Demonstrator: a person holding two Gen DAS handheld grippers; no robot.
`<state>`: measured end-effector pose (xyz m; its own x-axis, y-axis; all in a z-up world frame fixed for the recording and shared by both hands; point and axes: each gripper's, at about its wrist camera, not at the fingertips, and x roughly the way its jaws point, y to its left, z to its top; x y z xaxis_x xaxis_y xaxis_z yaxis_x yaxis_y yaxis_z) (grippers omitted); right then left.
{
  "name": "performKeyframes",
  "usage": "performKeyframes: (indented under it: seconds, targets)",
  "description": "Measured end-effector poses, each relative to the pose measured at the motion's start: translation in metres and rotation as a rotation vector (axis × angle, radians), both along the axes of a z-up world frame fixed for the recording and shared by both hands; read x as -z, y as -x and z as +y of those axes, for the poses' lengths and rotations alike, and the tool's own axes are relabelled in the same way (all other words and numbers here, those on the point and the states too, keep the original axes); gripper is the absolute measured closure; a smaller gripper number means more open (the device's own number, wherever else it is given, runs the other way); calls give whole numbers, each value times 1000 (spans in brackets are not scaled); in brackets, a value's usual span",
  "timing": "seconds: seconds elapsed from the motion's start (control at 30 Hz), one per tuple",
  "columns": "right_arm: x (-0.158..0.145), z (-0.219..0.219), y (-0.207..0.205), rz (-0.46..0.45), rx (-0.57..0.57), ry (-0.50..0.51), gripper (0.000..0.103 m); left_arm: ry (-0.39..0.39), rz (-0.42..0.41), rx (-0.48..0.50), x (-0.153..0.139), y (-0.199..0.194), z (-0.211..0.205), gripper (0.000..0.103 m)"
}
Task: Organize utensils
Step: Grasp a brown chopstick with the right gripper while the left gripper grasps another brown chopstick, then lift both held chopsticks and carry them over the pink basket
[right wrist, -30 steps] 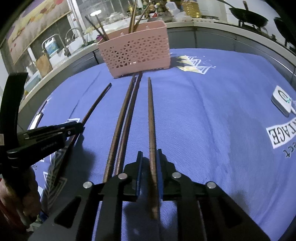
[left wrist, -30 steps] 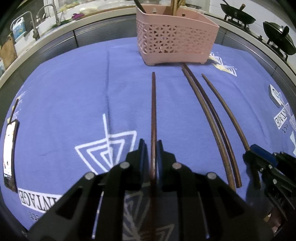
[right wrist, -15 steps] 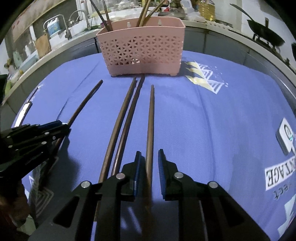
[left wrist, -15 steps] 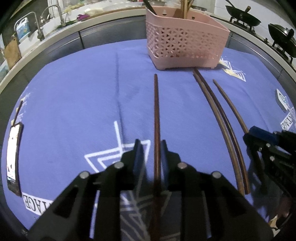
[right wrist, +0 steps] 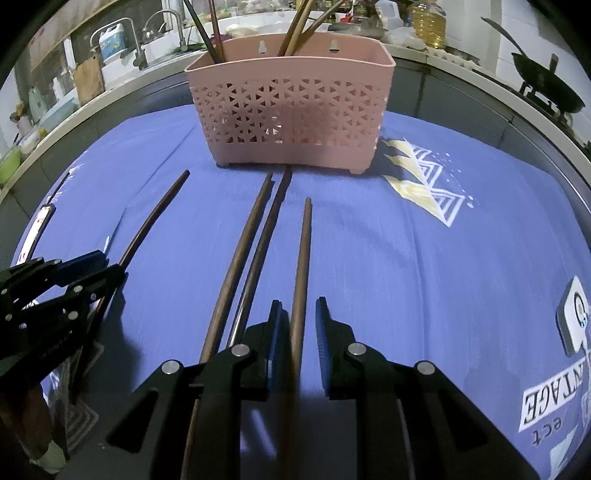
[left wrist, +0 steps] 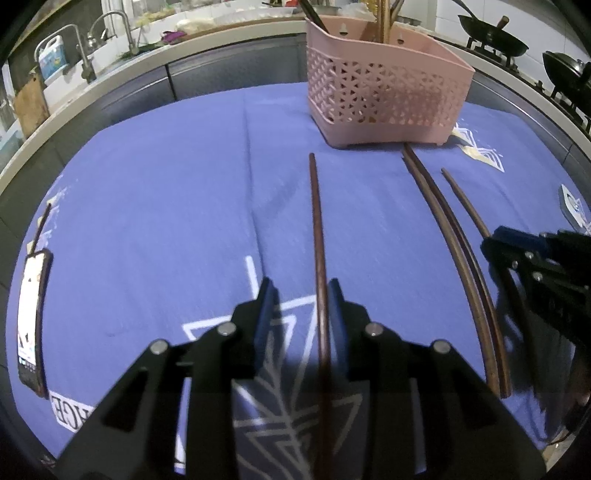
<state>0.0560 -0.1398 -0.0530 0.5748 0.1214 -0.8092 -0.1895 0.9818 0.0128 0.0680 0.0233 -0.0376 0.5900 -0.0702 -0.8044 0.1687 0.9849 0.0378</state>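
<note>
Long, thin, stiff, light and rather slick, each chopstick wants a pinch near its thick end: the left gripper (left wrist: 300, 295), whose jaws have just been opening, stands open around one chopstick (left wrist: 317, 236) lying on the counter (left wrist: 155, 206), while the right gripper (right wrist: 298, 314) shows jaws narrowly apart about another chopstick (right wrist: 301, 266), a grip I cannot tell.

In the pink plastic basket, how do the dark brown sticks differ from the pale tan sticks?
Seen from the right wrist view:
1. Colour: the dark brown sticks are almost black, while the pale tan sticks are light like bamboo.
2. Place: the dark ones stand at the left end of the pink plastic basket, the pale ones nearer its middle.
3. Lean: the dark ones tilt left, the pale ones right.
Both groups rise above the rim.
</note>
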Motion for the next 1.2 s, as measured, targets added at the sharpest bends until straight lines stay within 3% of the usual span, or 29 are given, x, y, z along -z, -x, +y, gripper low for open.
performKeyframes:
  seconds: [0.43,0.57,0.77,1.03,1.2]
  targets:
    - [-3,1,-32,23,-34,-14,84,-21,-6,-9,-1,-10,-2,74]
    - [-3,2,-36,26,-54,-35,94,-21,2,-5,-2,-15,-3,74]
    - [-4,-3,-37,39,-57,-66,97,42,59,30,-5,-31,2,61]
    - [-5,-13,-48,81,-58,-108,97,93,99,75,-9,-39,6,60]
    - [-8,-17,-56,90,-72,-101,97,145,99,31,-17,-47,28,60]
